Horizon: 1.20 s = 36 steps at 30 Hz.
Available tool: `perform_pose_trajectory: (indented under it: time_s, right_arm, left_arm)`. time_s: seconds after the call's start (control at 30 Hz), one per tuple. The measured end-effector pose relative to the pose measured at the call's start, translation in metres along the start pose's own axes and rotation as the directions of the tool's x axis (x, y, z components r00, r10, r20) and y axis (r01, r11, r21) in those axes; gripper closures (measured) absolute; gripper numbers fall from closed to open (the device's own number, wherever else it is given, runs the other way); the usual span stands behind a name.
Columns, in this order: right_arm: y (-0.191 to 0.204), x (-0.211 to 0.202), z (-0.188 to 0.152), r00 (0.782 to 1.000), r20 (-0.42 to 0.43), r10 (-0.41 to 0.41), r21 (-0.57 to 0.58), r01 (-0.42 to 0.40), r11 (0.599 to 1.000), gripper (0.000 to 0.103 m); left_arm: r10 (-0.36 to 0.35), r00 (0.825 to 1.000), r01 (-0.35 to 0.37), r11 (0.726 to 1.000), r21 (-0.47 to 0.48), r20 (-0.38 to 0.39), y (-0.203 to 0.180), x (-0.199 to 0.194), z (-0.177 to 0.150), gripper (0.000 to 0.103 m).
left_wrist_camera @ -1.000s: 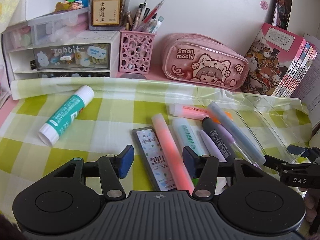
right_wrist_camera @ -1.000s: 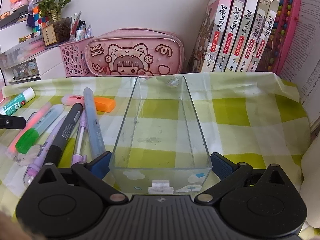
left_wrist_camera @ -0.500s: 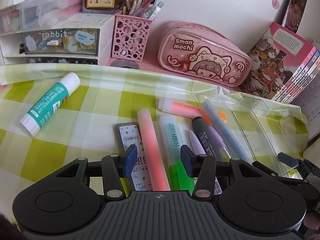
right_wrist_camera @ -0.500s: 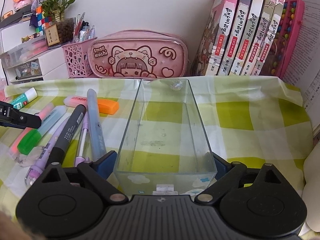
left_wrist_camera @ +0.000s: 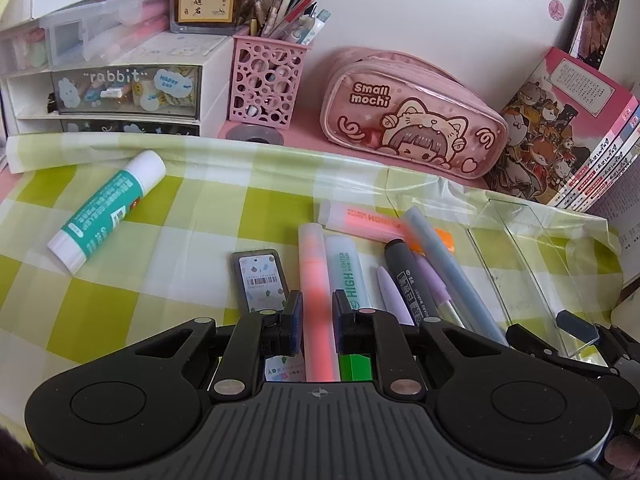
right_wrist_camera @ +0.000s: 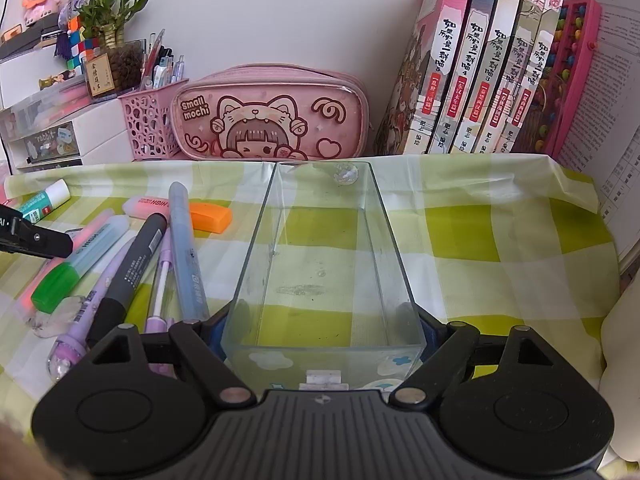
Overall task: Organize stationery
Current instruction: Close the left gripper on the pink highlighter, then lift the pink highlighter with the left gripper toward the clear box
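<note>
A coral-pink highlighter (left_wrist_camera: 312, 256) lies on the green checked cloth between the blue pads of my left gripper (left_wrist_camera: 316, 316). The jaws are closing and both pads touch its barrel. Beside it lie a green highlighter (left_wrist_camera: 344, 268), a black marker (left_wrist_camera: 404, 276), a pale blue pen (left_wrist_camera: 444, 252), purple pens and a lead case (left_wrist_camera: 260, 276). A clear rectangular box (right_wrist_camera: 260, 248) stands empty to the right. My right gripper (right_wrist_camera: 323, 334) is shut on its near end, one pad against each long wall.
A glue stick (left_wrist_camera: 108, 210) lies at the left and an orange-capped highlighter (left_wrist_camera: 360, 216) lies behind the pens. A pink pencil case (left_wrist_camera: 412, 120), a pink pen cup (left_wrist_camera: 268, 80) and small drawers (left_wrist_camera: 120, 88) line the back wall. Books (right_wrist_camera: 480, 72) stand at the right.
My left gripper's jaws have narrowed from wide apart onto the coral-pink highlighter. The right gripper's jaws have drawn in against the clear box's walls.
</note>
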State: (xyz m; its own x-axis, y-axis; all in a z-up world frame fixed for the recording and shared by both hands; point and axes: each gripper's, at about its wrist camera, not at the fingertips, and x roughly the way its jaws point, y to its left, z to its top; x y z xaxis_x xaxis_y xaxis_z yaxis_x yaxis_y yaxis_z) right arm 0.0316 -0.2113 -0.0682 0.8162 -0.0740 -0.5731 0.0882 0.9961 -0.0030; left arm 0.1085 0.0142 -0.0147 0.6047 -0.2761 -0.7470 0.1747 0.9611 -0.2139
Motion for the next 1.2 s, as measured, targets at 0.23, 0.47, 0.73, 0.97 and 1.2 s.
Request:
perform_pose_trajectory:
  time_s: [0.23, 0.47, 0.73, 0.97, 1.2]
  right_arm:
    - [0.000, 0.000, 0.000, 1.000, -0.004, -0.001, -0.006, 0.001, 1.000, 0.018]
    - [0.000, 0.001, 0.000, 1.000, -0.005, -0.001, -0.007, 0.001, 1.000, 0.018]
    - [0.001, 0.001, 0.000, 1.000, -0.008, 0.001, -0.013, -0.001, 1.000, 0.015]
    - [0.001, 0.001, 0.000, 1.000, -0.010, 0.005, -0.015, -0.005, 1.000, 0.014]
    - [0.001, 0.001, 0.000, 1.000, -0.009, 0.005, -0.014, -0.005, 1.000, 0.013]
  left_arm:
    - [0.003, 1.000, -0.003, 1.000, -0.025, 0.010, 0.000, -0.005, 0.002, 0.103]
    - [0.032, 0.998, -0.030, 0.999, 0.037, -0.045, -0.008, 0.000, 0.006, 0.095]
    - [0.083, 0.992, -0.069, 0.987, 0.143, -0.093, -0.021, 0.021, 0.010, 0.087]
    - [0.111, 0.990, -0.096, 0.981, 0.169, -0.084, -0.027, 0.029, 0.009, 0.087]
    - [0.175, 0.983, -0.153, 0.948, 0.279, -0.055, -0.043, 0.032, 0.005, 0.087]
